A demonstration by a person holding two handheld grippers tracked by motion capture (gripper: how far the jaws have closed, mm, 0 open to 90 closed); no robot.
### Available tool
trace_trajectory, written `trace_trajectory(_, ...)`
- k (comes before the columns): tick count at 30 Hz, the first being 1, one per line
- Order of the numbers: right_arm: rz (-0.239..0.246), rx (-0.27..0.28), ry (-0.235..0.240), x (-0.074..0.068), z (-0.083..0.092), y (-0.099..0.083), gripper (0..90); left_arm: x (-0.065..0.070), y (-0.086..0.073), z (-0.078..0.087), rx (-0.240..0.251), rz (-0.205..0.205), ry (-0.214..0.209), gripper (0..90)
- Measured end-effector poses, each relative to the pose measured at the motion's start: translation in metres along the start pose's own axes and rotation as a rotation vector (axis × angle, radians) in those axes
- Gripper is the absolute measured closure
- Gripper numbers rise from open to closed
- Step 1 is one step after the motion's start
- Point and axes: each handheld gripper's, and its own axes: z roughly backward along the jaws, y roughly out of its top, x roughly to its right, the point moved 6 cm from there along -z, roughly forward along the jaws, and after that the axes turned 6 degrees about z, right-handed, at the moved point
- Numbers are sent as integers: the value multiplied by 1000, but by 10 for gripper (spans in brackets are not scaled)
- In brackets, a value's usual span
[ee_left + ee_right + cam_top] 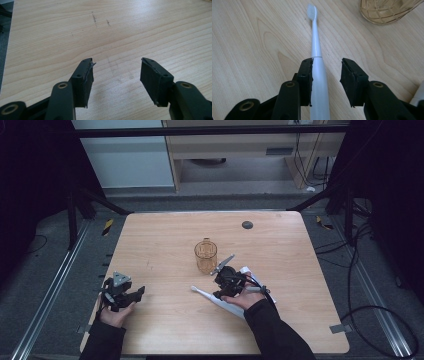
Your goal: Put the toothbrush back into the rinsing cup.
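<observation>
from high up, the wooden desk (165, 245) shows both hands at its near edge. the left tool (126, 292) sits by the near left corner, over bare wood. the right tool (223, 282) is close to the middle of the desk, a bit toward the near edge, over a white toothbrush (202, 293) that lies flat on the wood. just behind it, toward the far edge, stands a see-through amber cup (205, 255). a small dark round spot (247, 225) sits near the far edge. from this height it is hard to see how the jaws and the brush meet. the right gripper view shows that up close: the right tool (326, 80) has its jaws spread partway, and the toothbrush (316, 65) handle runs between them. the handle lies against the left jaw in that view, with a clear gap to the other jaw, so the brush is not pinched. its bristle head points away from the tool, and the bottom of the cup (387, 11) peeks in at the top right corner. the left gripper view shows the left tool (116, 72) with its jaws spread wide, and plain desk (125, 30) with a few dark scratch marks between them.
</observation>
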Motion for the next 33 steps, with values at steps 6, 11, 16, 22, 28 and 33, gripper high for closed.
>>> trace_trajectory(6, -3, -23, 22, -3, -9, -4, 610, 0, 0, 0, -4, -1, 0, 434)
trace_trajectory(11, 6, -48, 26, -7, -14, -5, 607, 0, 0, -1, -8, -2, -1, 434)
trace_trajectory(16, 8, -62, 33, -9, -21, -7, 606, 0, -1, -1, -10, -1, -2, 434)
trace_trajectory(22, 5, -79, 42, -9, -27, -11, 606, 0, -1, -1, -14, -4, -2, 434)
trace_trajectory(28, 4, -102, 38, -8, -32, -14, 607, 0, -1, -1, -15, -3, -2, 434)
trace_trajectory(33, -2, -120, 38, -8, -35, -15, 614, 0, -1, -2, -16, -4, -2, 435)
